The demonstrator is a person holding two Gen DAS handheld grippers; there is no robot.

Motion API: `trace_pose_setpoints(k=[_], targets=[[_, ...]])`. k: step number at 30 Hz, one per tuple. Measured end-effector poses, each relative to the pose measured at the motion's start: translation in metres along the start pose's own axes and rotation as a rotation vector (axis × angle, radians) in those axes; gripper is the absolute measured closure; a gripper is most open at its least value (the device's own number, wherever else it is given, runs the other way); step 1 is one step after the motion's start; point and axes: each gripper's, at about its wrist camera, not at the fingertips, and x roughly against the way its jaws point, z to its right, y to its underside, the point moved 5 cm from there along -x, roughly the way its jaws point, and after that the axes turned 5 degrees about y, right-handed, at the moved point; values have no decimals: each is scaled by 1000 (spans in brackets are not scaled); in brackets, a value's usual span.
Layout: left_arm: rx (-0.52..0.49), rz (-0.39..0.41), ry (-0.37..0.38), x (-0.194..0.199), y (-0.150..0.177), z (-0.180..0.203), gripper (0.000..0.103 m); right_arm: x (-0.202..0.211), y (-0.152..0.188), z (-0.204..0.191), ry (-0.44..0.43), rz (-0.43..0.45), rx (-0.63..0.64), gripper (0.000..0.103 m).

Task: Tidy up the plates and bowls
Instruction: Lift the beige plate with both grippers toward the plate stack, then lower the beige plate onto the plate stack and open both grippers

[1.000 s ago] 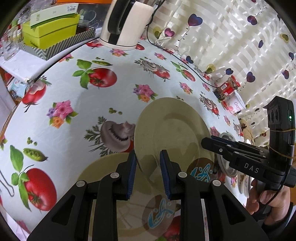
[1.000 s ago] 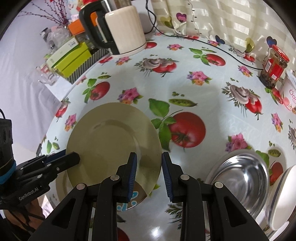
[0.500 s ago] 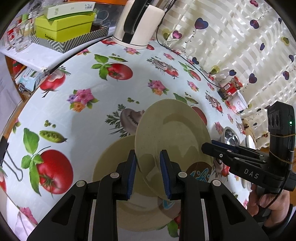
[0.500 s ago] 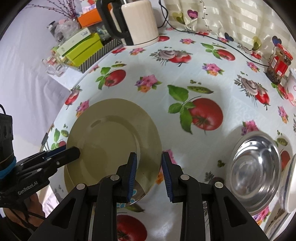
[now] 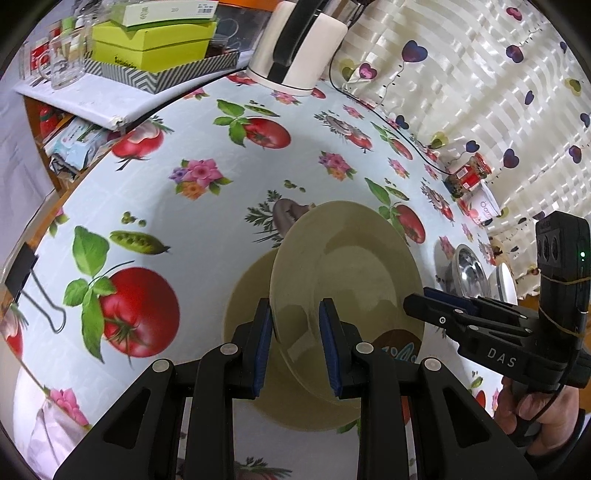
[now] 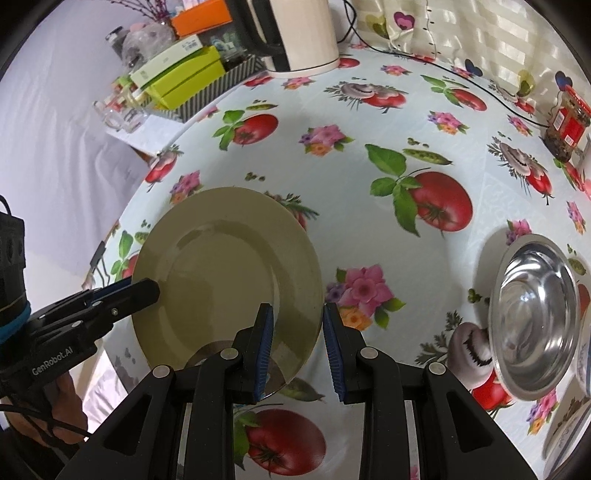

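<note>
Both grippers (image 5: 295, 343) (image 6: 297, 347) clench one smooth round olive plate (image 6: 225, 266) (glossy); steel bowl (image 6: 535, 314) nearby

Left wrist cam: sits behind its own jaws, looks steeply down and forward across the worktop (image 5: 207, 221), close range, toward the heart-print curtain (image 5: 480, 92). Right wrist cam: same mount, steeper tilt, faces the kettle (image 6: 295, 33) end. Overlap: the olive plate (image 5: 343, 273) (image 6: 229, 273), the steel bowl (image 5: 467, 273) (image 6: 535, 314), the lime boxes (image 5: 155, 40) and the red-lidded jar (image 6: 567, 122). Each view catches the opposite gripper: right gripper (image 5: 417, 306) at the left view's right edge, left gripper (image 6: 147, 290) at the right view's left edge.
</note>
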Motion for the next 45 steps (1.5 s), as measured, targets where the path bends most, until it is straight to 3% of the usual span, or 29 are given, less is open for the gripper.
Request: trace_pose_setpoints(k=[19, 45], targets=[[23, -15, -37, 0, 14, -18, 76, -16, 13, -19, -13, -42, 34, 76], [-34, -12, -87, 1, 20, -21, 76, -18, 16, -23, -12, -38, 59, 74]])
